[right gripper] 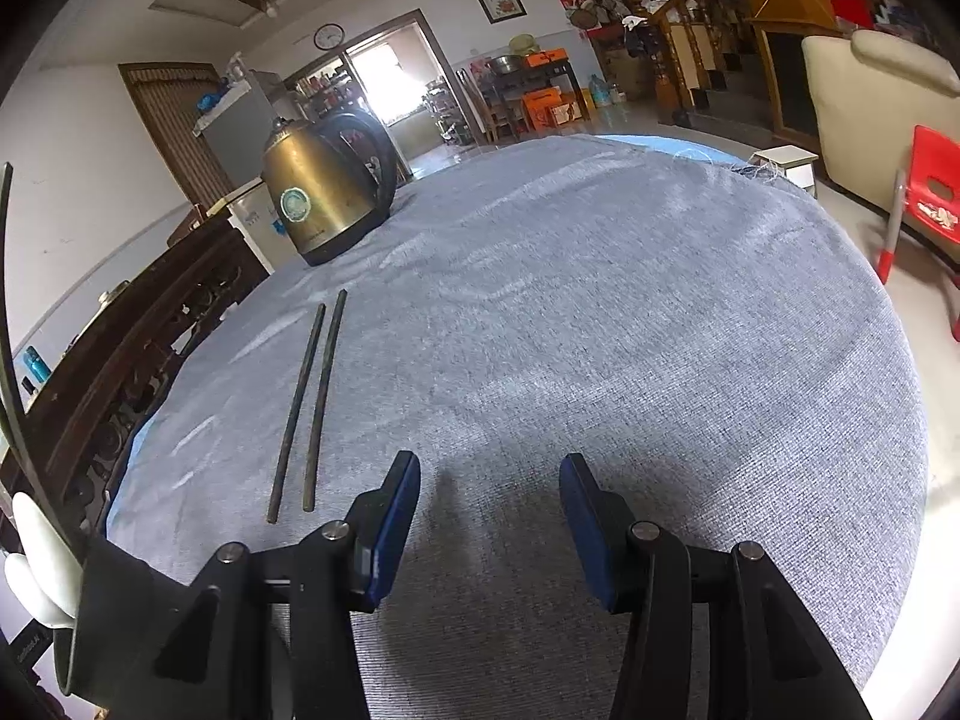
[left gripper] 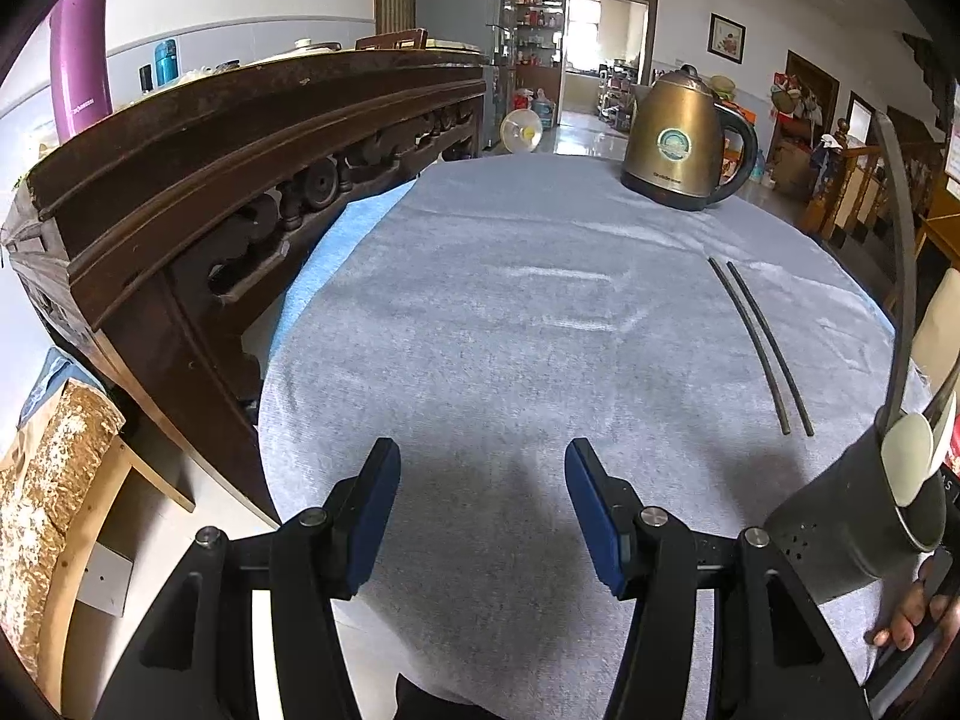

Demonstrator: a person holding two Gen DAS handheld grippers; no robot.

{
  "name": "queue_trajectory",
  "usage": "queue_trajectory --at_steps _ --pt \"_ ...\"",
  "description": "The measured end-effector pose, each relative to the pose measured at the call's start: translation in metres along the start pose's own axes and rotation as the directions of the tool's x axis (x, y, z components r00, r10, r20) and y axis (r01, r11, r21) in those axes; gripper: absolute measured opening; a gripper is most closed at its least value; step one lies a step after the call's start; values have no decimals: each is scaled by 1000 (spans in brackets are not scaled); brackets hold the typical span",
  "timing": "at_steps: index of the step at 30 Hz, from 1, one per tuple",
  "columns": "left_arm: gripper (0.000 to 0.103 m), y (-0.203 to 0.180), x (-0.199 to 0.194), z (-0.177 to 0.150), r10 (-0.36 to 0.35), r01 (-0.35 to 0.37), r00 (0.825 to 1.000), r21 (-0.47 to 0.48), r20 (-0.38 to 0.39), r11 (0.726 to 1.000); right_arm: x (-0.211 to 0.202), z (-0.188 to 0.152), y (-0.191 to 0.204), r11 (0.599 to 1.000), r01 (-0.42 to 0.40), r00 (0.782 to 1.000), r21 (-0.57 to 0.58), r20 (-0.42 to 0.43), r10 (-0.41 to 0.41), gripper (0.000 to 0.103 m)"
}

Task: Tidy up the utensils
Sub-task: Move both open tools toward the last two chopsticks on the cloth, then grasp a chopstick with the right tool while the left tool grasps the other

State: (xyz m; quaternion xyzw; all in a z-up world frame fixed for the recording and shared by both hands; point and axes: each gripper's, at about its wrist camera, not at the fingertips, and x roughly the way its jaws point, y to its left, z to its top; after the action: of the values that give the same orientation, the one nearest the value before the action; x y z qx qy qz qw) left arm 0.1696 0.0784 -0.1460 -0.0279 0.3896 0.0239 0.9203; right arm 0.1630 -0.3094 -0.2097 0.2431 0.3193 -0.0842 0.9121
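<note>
Both grippers, left (left gripper: 483,468) and right (right gripper: 489,480), are hovering released and empty over the cloth (left gripper: 510,330). Chopsticks (right gripper: 306,408) are lying left of centre; holder (left gripper: 858,516) is sitting lower right.

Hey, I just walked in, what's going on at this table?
A person holds a two-finger gripper in each hand over a table covered with a grey cloth. The left gripper and right gripper are both open and empty. A pair of dark chopsticks lies loose on the cloth. A dark utensil holder, with a white spoon in it, stands between the grippers. A brass kettle sits further back.
</note>
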Motion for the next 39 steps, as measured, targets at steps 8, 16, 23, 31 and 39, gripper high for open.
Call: queue_trajectory --at_steps 8,16,23,31,39 --pt "58 14 8 33 -3 3 999 2 46 1000 3 0 1 1000 1 1000 -5 -14 -1 52" --pt "58 27 37 82 -37 36 999 60 6 998 7 12 9 999 -10 999 -46 -37 9 52" --pt "58 12 61 128 -55 54 998 118 5 992 18 73 21 997 -30 998 -72 -59 26 52" --pt "60 -45 72 178 -191 194 981 146 -34 970 59 139 70 985 -83 983 -154 -175 55 52" --pt "60 -74 84 191 -225 238 970 159 -95 958 112 156 122 956 -145 943 -255 -329 55 52"
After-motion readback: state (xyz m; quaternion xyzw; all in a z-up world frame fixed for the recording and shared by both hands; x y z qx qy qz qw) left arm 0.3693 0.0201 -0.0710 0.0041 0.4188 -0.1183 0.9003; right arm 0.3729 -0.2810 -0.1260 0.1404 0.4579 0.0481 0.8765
